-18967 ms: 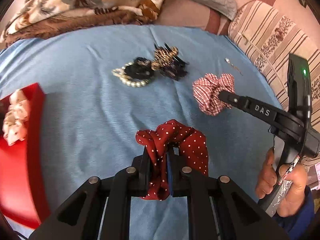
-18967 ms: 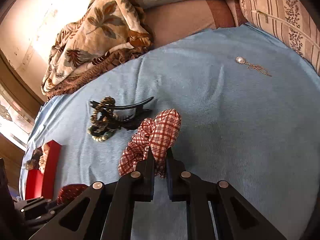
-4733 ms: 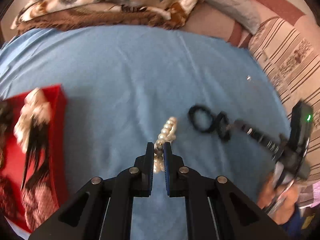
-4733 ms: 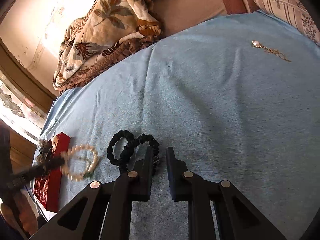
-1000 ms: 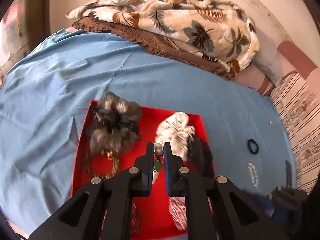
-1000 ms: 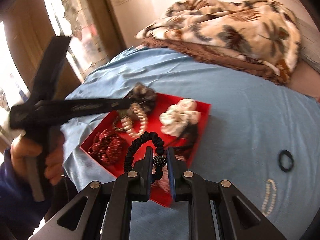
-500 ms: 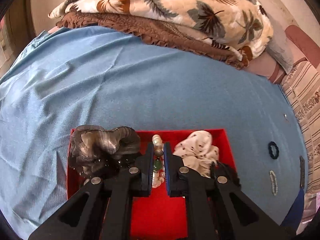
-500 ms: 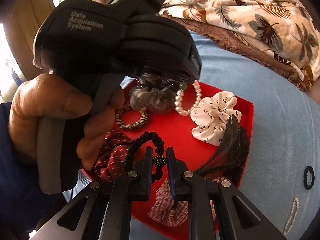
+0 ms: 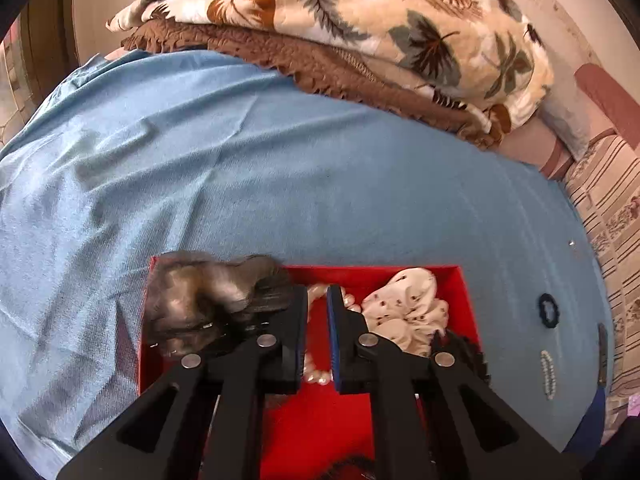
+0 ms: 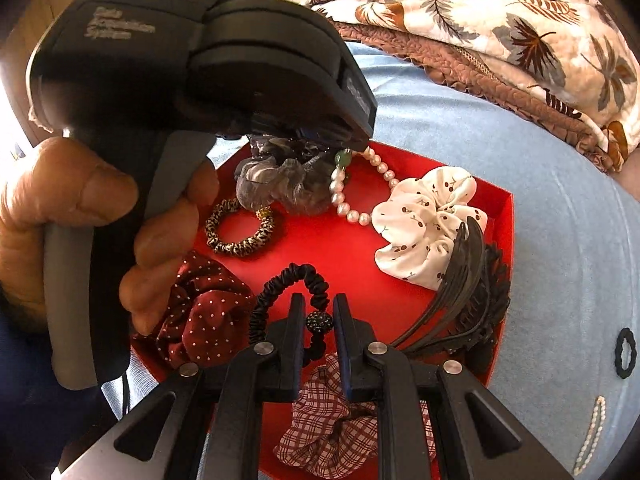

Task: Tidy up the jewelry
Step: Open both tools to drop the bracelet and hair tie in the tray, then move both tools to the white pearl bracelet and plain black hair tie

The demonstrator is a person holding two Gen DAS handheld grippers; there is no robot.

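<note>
A red tray (image 10: 505, 216) (image 9: 460, 280) on the blue bedspread holds several hair ties and jewelry. My left gripper (image 9: 317, 300) is open over the tray; the pearl necklace (image 10: 340, 196) (image 9: 316, 376) lies below it between the grey scrunchie (image 9: 208, 300) and the white scrunchie (image 9: 404, 308). My right gripper (image 10: 314, 308) is open low over the tray, with a black beaded hair tie (image 10: 288, 280) loose between its fingers. The left gripper's body fills the upper left of the right wrist view.
In the tray are a leopard bracelet (image 10: 240, 228), a maroon dotted scrunchie (image 10: 208, 316), a plaid scrunchie (image 10: 332, 428) and a black claw clip (image 10: 464, 300). On the bedspread right of it lie a small black hair tie (image 10: 625, 354) and a small bead bracelet (image 10: 592, 432). Folded blankets (image 9: 360, 20) lie behind.
Both grippers have opened. The pearl necklace has dropped from the left gripper into the tray, and the black hair tie is loose between the right fingers.
</note>
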